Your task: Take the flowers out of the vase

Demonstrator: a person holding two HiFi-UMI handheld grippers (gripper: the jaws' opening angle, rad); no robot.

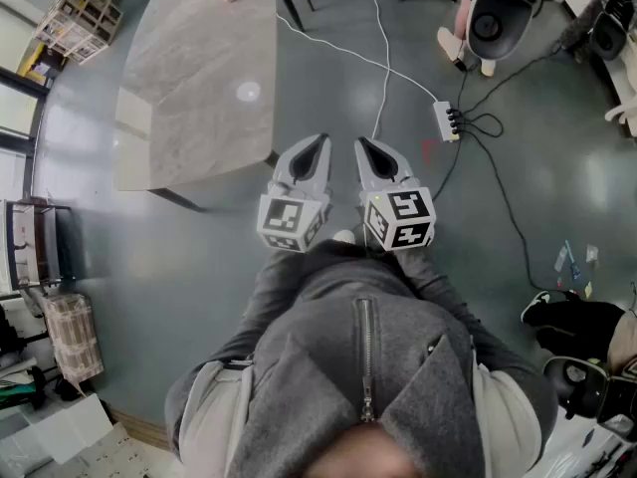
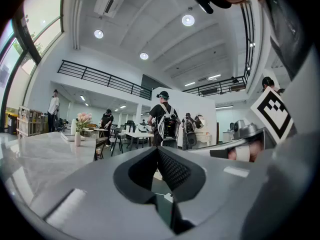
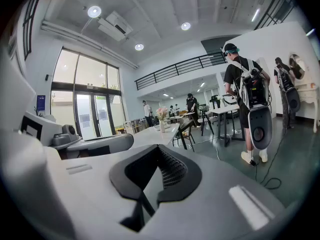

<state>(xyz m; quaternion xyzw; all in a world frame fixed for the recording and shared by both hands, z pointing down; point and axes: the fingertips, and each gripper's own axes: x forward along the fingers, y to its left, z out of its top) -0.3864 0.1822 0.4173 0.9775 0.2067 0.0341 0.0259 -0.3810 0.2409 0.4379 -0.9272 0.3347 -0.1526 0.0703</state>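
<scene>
STATUS: extraction not yet started. The grey hand-held left gripper [image 1: 318,149] and the grey hand-held right gripper [image 1: 364,149] sit side by side close to the person's chest, above the floor. Both point toward the long pale marble-topped table [image 1: 199,88].

JAW STATE: on each gripper the two black ribbed pads meet at the tip, with nothing between them.

LOCATION OF WORKPIECE: the small pale narrow-necked vase [image 2: 77,138] stands upright near the far end of the table, well apart from both grippers. The bunch of pale pink flowers [image 2: 83,118] rises out of its neck. The stems are too small to make out at this range.

HANDLING (assessment, not observation):
- Flowers: probably very light, with thin bendable stems and fragile heads. Pressure on the blooms would likely bruise or shed them.
- Vase: probably light, smooth and narrow-footed. It may tip, slide, or lift together with the stems if they bind in the neck.

RECOMMENDED HOLD:
- Take the stems as one bundle just above the vase rim and below the blooms, closing only until they stop slipping.
- Steady the vase body with the other gripper.
- Draw the flowers straight up along the vase axis.

Both sets of jaws must be parted before the approach
</scene>
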